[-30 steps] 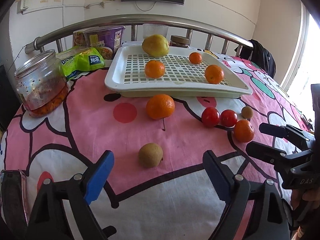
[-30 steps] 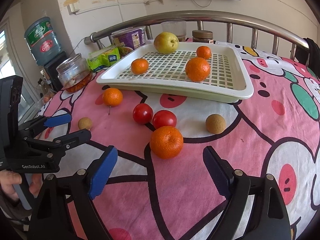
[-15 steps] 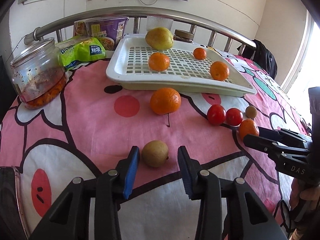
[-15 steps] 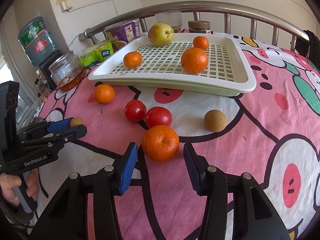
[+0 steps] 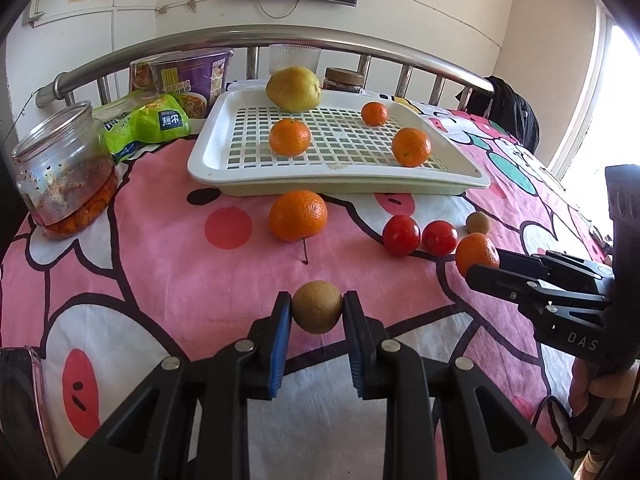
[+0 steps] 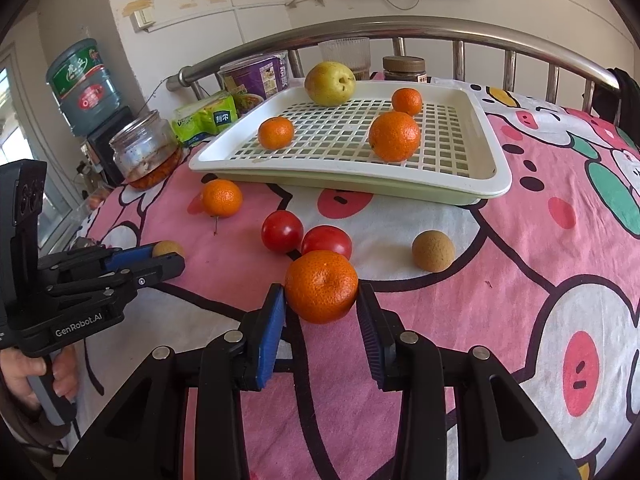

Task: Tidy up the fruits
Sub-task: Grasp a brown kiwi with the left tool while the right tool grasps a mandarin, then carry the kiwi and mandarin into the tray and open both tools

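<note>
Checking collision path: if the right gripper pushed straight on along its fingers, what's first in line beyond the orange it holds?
Likely the nearer tomato, just behind the orange that the right gripper grips; depth between them is unclear.

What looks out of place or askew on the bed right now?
The white tray sits tilted, its far end raised, so the pear and three oranges in it could roll. The glass jar is smeared inside with red residue. Nothing has spilled.

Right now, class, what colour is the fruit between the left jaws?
Brownish tan, best seen in the left wrist view: the round fruit.
</note>
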### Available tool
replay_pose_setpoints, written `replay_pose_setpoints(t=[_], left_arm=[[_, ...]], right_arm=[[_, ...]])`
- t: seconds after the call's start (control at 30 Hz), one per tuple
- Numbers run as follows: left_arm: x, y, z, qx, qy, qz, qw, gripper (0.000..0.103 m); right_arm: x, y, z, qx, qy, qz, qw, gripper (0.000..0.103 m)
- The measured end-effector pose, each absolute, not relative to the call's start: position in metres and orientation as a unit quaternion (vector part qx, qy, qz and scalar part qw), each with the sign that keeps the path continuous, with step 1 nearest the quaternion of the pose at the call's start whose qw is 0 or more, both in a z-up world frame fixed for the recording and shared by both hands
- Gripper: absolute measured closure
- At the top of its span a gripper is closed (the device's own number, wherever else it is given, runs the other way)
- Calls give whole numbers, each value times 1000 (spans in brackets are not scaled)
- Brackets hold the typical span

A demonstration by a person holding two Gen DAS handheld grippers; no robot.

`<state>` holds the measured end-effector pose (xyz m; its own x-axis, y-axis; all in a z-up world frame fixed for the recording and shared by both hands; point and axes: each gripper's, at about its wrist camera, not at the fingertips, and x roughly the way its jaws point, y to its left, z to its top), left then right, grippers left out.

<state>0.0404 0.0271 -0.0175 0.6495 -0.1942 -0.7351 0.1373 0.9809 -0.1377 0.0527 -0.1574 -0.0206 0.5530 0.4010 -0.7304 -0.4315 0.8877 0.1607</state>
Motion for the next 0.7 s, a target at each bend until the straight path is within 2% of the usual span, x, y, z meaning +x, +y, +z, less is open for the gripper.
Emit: replay_pose_setpoints(t=[0.3,0.7], left_arm=[[45,14,-4,-32,398,-105,911,75],[60,-8,21,-20,373,-119,920,75]], right_arm=[[49,-159,-12,-13,399,248,883,68],[58,-176,27,15,362,246,899,68]])
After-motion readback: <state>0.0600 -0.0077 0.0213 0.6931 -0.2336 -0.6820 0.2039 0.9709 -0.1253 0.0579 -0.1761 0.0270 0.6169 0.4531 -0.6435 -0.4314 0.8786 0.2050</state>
